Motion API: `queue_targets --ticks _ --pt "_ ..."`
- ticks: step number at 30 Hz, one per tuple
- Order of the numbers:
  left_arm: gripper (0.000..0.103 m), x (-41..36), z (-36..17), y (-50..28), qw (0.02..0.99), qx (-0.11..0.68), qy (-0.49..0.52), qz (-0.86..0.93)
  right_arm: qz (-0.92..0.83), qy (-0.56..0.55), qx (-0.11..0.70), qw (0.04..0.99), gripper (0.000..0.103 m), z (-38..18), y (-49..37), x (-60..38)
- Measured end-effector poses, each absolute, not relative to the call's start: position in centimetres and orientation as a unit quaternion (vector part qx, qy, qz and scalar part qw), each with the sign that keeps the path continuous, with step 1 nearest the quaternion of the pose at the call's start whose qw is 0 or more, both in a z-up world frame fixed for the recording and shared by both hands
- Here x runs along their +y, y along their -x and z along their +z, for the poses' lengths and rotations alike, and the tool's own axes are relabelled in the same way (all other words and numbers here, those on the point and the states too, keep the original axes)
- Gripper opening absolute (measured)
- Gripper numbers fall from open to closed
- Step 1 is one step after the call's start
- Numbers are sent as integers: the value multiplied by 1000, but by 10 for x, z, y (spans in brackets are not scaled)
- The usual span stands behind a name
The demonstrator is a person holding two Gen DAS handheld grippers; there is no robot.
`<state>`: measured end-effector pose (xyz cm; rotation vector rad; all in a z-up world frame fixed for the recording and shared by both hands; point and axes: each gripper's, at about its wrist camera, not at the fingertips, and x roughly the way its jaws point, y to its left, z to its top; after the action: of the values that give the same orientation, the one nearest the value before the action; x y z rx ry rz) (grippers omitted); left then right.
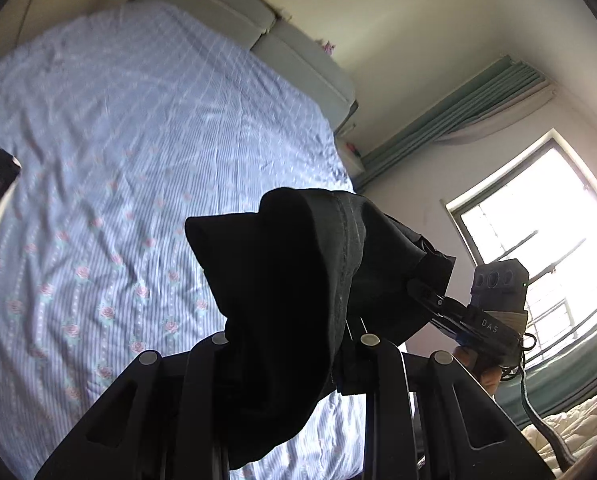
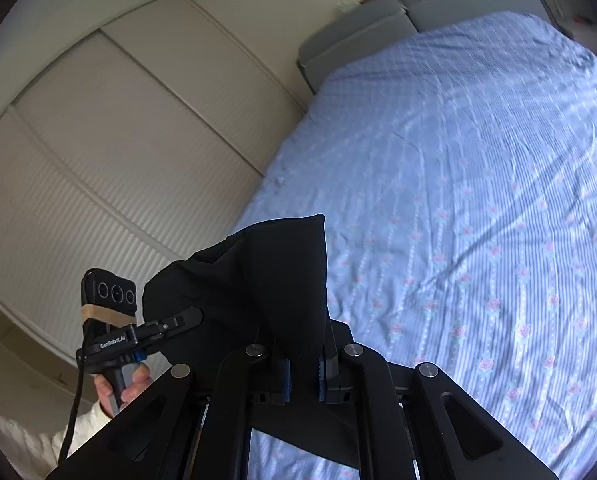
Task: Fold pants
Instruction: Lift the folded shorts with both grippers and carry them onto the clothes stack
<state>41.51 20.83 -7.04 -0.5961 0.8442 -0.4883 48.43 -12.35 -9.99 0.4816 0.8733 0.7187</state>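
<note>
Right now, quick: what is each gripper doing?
Left gripper: closed on the black pants, lifted above the bed.
Right gripper: closed on the same pants, fabric pinched between its fingers.

We see the black pants (image 1: 298,280) bunched up and lifted off the bed, hanging in dark folds. A stitched seam runs down the cloth in the left wrist view. In the right wrist view the pants (image 2: 266,280) rise to a peaked corner and drape down, the fabric limp and creased.
</note>
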Motion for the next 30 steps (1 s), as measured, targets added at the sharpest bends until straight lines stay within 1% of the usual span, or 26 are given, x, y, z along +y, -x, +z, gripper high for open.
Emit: queue_targets --ticks 3,7,16,20,25,30 --pt "27 214 -41 -389 856 375 278 -221 360 -221 389 819 10 -71 -468 -119" --pt "27 230 -21 -363 862 366 278 -214 383 -205 366 823 10 -42 -443 -106" --pt "27 294 -4 -328 863 346 284 -236 381 -170 346 840 10 -3 -394 -53" --pt "27 335 1 -323 854 352 285 -255 360 -172 335 854 10 5 -375 -14" --pt "27 387 12 -310 854 363 266 -262 333 -200 322 863 10 4 -349 32" --pt "27 431 18 -283 869 356 253 -234 341 -201 335 855 10 0 -341 80"
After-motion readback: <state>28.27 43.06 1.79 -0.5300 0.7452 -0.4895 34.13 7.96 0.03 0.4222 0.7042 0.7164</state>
